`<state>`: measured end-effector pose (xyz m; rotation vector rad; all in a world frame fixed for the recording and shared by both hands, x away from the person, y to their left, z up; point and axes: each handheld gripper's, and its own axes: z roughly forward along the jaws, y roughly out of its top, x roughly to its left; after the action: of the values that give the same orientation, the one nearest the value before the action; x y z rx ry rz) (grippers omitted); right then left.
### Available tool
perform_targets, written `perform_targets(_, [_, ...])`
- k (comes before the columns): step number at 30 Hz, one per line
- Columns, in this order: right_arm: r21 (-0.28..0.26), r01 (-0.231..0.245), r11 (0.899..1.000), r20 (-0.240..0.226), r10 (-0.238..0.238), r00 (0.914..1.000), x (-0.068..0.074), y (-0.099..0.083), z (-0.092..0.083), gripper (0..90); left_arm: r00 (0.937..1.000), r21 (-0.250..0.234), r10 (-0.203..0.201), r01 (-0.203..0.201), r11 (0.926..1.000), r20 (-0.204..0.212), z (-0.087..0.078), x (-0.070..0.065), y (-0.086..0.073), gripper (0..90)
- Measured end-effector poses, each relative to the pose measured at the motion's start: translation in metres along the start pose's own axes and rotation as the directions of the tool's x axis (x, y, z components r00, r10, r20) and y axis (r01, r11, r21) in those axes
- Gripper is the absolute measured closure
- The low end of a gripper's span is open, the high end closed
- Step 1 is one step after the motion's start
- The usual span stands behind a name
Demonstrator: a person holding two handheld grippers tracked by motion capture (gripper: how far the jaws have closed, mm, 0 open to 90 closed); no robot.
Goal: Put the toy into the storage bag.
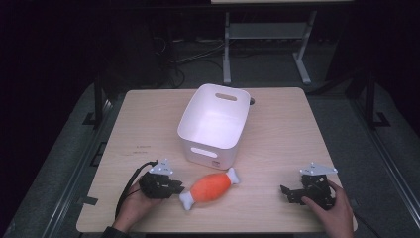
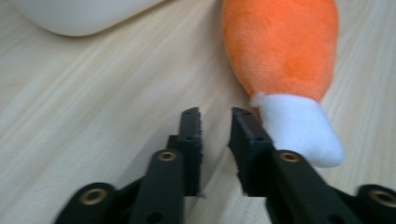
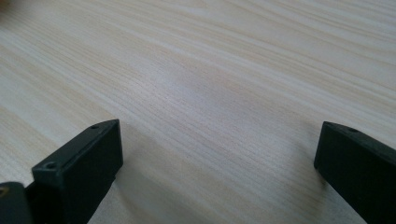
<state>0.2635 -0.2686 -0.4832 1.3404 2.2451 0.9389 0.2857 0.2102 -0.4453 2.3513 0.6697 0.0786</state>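
A: Plush drumstick toy [image 1: 210,187], orange body with white bone ends, lies flat on the wooden table [image 1: 277,129] near the front edge, between the two grippers. Long axis runs diagonal; one white end points toward the bin, the other toward the left gripper.

B: Bin?

A: White plastic bin [image 1: 214,124] just behind the toy, nothing visible inside, handle slots in both end walls. Toy's far white end sits close to the bin's front wall; can't tell if they touch.

B: Left gripper?

A: Left gripper [image 1: 174,187] is low at the table, held in the left hand [image 1: 134,204]. Jaws nearly together, narrow gap, nothing between them. In the left gripper view the toy's [image 2: 280,51] near white end lies right beside one jaw.

B: Right?

A: Right gripper [image 1: 286,192], held by the right hand [image 1: 333,209], is well apart from the toy. Jaws spread wide over bare tabletop [image 3: 210,84].
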Motion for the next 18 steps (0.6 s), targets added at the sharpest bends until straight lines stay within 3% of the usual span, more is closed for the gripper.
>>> perform_targets(10, [0.000, 0.000, 1.000, 0.000, 0.000, 1.0000, 0.000, 0.000, 0.000, 0.5, 0.9983, -0.016, -0.032, 0.031, 0.9994, -0.049, -0.007, 0.002, 0.003, 42.5])
perform_targets(15, [0.000, 0.000, 1.000, 0.000, 0.000, 1.0000, 0.000, 0.000, 0.000, 0.5, 0.9988, -0.027, -0.033, 0.032, 0.9991, -0.037, -0.011, 0.001, 0.008, 30.7])
perform_targets(18, [0.000, 0.000, 1.000, 0.000, 0.000, 1.0000, 0.000, 0.000, 0.000, 0.5, 0.9995, -0.022, -0.011, 0.010, 0.9997, -0.031, -0.014, -0.003, 0.012, 22.9])
